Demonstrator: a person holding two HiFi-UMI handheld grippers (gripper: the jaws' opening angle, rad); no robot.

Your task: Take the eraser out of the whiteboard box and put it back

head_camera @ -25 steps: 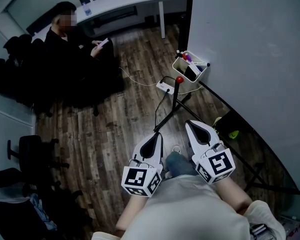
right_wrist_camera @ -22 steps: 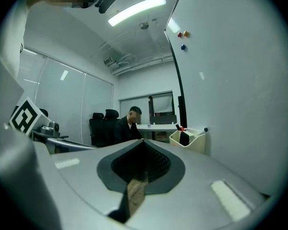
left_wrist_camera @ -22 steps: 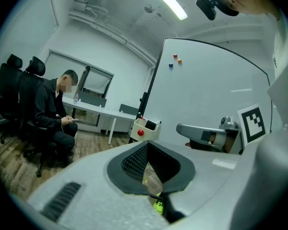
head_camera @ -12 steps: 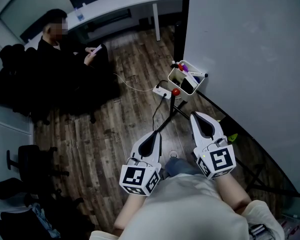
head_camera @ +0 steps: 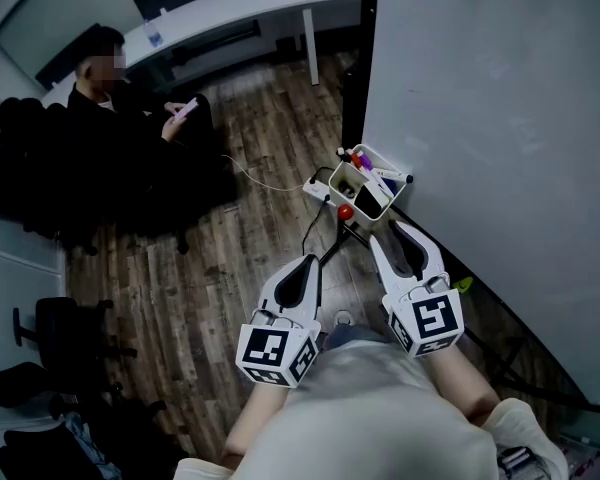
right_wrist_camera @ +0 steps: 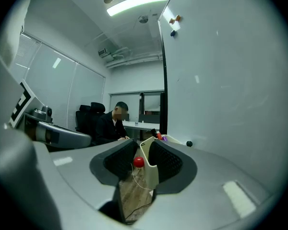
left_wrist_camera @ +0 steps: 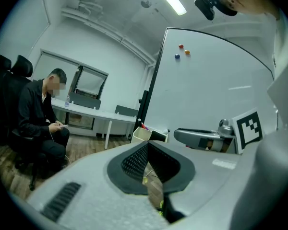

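The right gripper (head_camera: 395,234) is released. Its jaws have just been opening and stand apart with nothing between the pads. Through the gap, the right gripper view shows a red knob (right_wrist_camera: 138,162) and the near wall of the whiteboard box (right_wrist_camera: 148,150) beyond the tips, not touched. In the head view the white box (head_camera: 333,181) hangs on the whiteboard (head_camera: 480,118) just ahead of this claw, with the red knob on a stand just left of the tips. The eraser (head_camera: 372,200), a dark block, sits inside the box at the end nearest the claw, and coloured markers (head_camera: 361,158) sit at the far end. The left gripper (head_camera: 304,262) is level beside it, farther from the board, with its tips pinched together and empty. A seated person (head_camera: 130,138) is well apart across the wooden floor (head_camera: 230,258).
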